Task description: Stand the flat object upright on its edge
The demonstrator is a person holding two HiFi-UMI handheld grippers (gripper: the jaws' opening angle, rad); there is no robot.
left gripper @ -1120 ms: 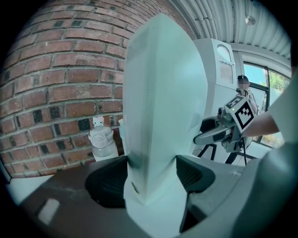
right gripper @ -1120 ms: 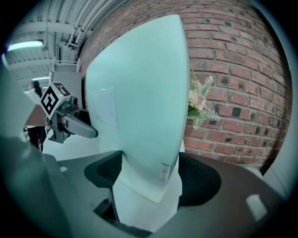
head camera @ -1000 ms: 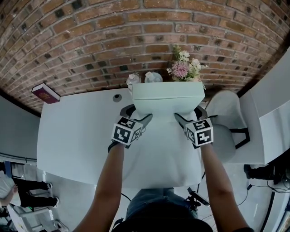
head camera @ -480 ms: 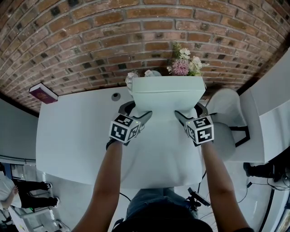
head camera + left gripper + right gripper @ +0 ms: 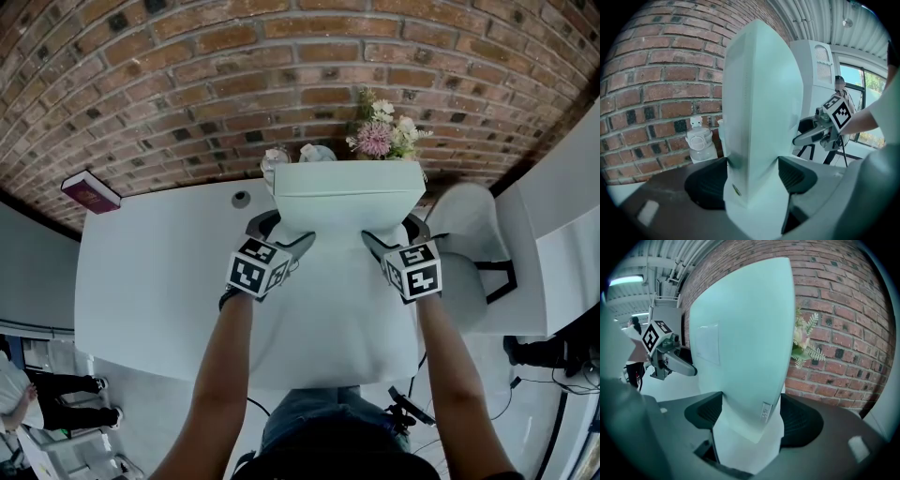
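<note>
White panel point(image 5: 345, 192) upright, frame centre, over worktop point(image 5: 159, 272); left tool point(image 5: 298, 246) and right tool point(image 5: 372, 244) each clamp one end.

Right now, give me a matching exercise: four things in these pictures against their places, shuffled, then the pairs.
1 flat white box
2 maroon book
3 flowers
4 white chair

A at the far left corner of the table
B clamped by the left gripper and the right gripper
C beside the table's right end
D behind the box, against the brick wall

Pairs: 1-B, 2-A, 3-D, 4-C
</note>
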